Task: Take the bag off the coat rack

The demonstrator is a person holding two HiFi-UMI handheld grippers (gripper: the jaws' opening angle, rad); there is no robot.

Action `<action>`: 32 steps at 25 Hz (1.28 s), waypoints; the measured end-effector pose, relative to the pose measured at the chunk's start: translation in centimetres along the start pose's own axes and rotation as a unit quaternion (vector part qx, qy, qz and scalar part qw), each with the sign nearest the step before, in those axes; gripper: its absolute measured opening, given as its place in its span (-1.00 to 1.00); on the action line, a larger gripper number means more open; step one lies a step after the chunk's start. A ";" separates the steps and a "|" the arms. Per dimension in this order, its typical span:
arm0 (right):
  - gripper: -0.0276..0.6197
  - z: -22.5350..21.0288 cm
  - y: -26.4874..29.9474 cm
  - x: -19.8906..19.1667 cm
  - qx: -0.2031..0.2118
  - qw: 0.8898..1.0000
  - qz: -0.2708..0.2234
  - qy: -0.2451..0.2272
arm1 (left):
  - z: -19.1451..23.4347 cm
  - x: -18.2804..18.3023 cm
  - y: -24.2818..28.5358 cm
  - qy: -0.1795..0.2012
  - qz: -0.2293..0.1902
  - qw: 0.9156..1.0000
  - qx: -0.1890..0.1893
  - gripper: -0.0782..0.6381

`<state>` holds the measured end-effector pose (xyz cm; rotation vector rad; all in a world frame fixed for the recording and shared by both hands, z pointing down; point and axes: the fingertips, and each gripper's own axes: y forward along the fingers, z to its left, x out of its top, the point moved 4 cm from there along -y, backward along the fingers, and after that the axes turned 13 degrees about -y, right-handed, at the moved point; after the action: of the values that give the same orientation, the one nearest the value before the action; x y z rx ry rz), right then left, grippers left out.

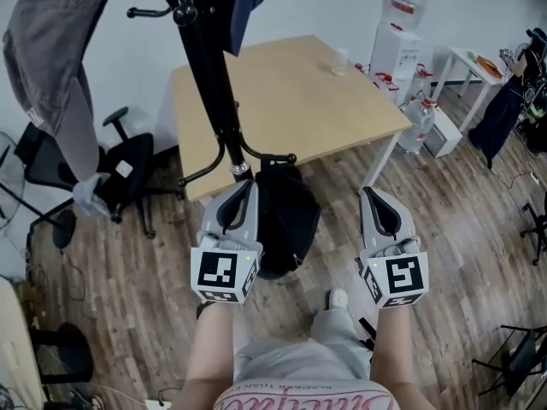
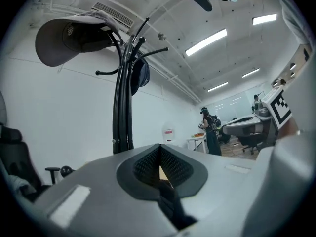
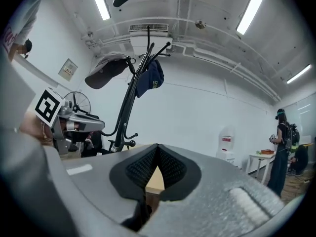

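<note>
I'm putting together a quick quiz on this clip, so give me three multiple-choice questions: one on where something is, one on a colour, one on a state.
1. Where does the black bag hang?
A) a low hook of the coat rack
B) the rack's topmost hooks
C) a gripper's jaws

2. What colour is the tabletop?
A) white
B) light wood
C) black

3. How are the left gripper and right gripper set?
A) both wide open
B) left shut on the bag
C) both shut, empty

Answers:
1 A, the bag's top meets a low hook beside the pole.
2 B, pale wood shows behind the rack.
3 C, each gripper view shows the jaws together with nothing between.
</note>
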<state>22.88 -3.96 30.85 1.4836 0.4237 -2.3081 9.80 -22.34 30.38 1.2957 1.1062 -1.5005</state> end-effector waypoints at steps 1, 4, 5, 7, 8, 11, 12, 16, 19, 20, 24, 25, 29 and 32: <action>-0.91 -0.3 0.8 -0.2 0.014 1.000 -0.004 0.002 | 0.1 0.0 0.2 0.003 0.001 1.000 0.015 -0.74; -0.91 -0.9 3.3 -0.9 0.057 0.998 -0.013 -0.002 | 0.6 0.1 0.4 0.005 0.001 0.998 0.061 -0.74; -0.91 -1.0 4.2 -1.2 0.070 0.997 -0.014 -0.004 | 0.8 0.2 0.6 0.006 0.000 0.997 0.076 -0.74; -0.91 -1.3 5.8 -1.6 0.098 0.995 -0.017 -0.006 | 0.8 0.3 0.8 0.007 0.000 0.994 0.106 -0.74; -0.91 -1.4 6.5 -1.8 0.114 0.993 -0.021 -0.006 | 0.8 0.2 0.8 0.008 0.000 0.993 0.121 -0.74; -0.91 -1.8 8.1 -2.1 0.154 0.987 -0.035 -0.005 | 0.3 0.2 1.0 0.007 -0.003 0.987 0.160 -0.74; -0.91 -2.0 8.4 -2.2 0.166 0.985 -0.039 -0.006 | 0.1 0.2 1.1 0.007 -0.004 0.985 0.171 -0.74; -0.91 -2.9 9.5 -3.0 0.208 0.977 -0.054 -0.008 | -1.0 0.2 1.4 0.007 -0.015 0.977 0.213 -0.74; -0.91 -3.4 10.2 -3.5 0.236 0.970 -0.065 -0.009 | -1.8 0.2 1.4 0.010 -0.022 0.970 0.241 -0.74; -0.91 -3.5 10.4 -3.6 0.243 0.968 -0.068 -0.009 | -2.0 0.1 1.3 0.011 -0.022 0.968 0.249 -0.74; -0.91 -3.6 11.4 -3.8 0.260 0.962 -0.081 -0.003 | -2.5 -0.1 0.9 0.014 -0.024 0.960 0.277 -0.74; -0.90 -3.6 11.6 -3.8 0.262 0.961 -0.084 0.000 | -2.5 -0.2 0.7 0.015 -0.023 0.959 0.283 -0.74; -0.90 -3.5 12.4 -3.8 0.266 0.959 -0.098 0.013 | -2.5 -0.5 0.0 0.019 -0.019 0.952 0.303 -0.73; -0.80 -3.1 12.9 -3.9 0.281 0.954 -0.100 0.015 | -2.4 -0.9 -0.3 0.016 -0.015 0.949 0.314 -0.71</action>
<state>32.72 -13.51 32.42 1.7945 -0.1032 -2.7180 10.20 -19.92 31.13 1.7307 0.6796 -1.9486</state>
